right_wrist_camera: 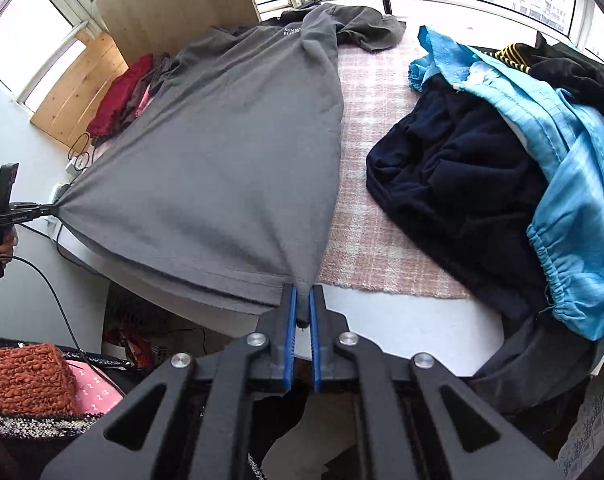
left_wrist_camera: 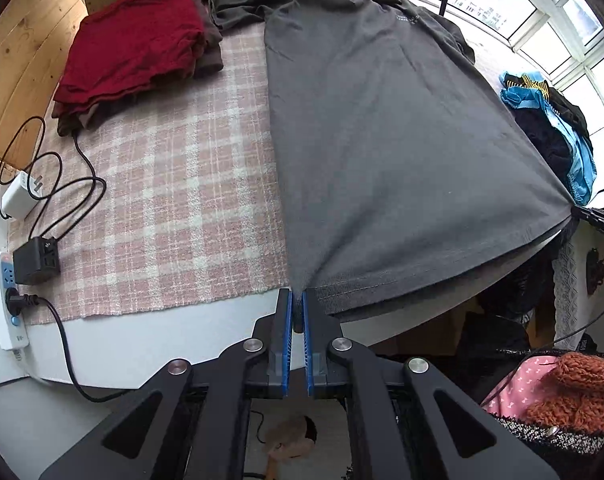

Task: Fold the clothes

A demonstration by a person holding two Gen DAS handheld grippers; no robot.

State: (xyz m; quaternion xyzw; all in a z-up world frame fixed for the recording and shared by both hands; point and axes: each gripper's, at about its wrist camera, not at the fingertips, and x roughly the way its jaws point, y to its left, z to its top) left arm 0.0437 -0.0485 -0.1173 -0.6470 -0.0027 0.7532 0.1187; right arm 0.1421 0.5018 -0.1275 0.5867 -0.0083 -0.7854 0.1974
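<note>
Left wrist view: plaid-covered surface [left_wrist_camera: 174,200] carrying grey T-shirt [left_wrist_camera: 381,140], long axis running away from left tongs [left_wrist_camera: 297,304], collar far. Left tongs clamping hem corner; folded red pile [left_wrist_camera: 134,48] sitting far left.

Right wrist view: right tongs [right_wrist_camera: 300,300] clamping opposite hem corner, hem stretching taut leftward between both; unfolded heap [right_wrist_camera: 501,160] lying right.
</note>
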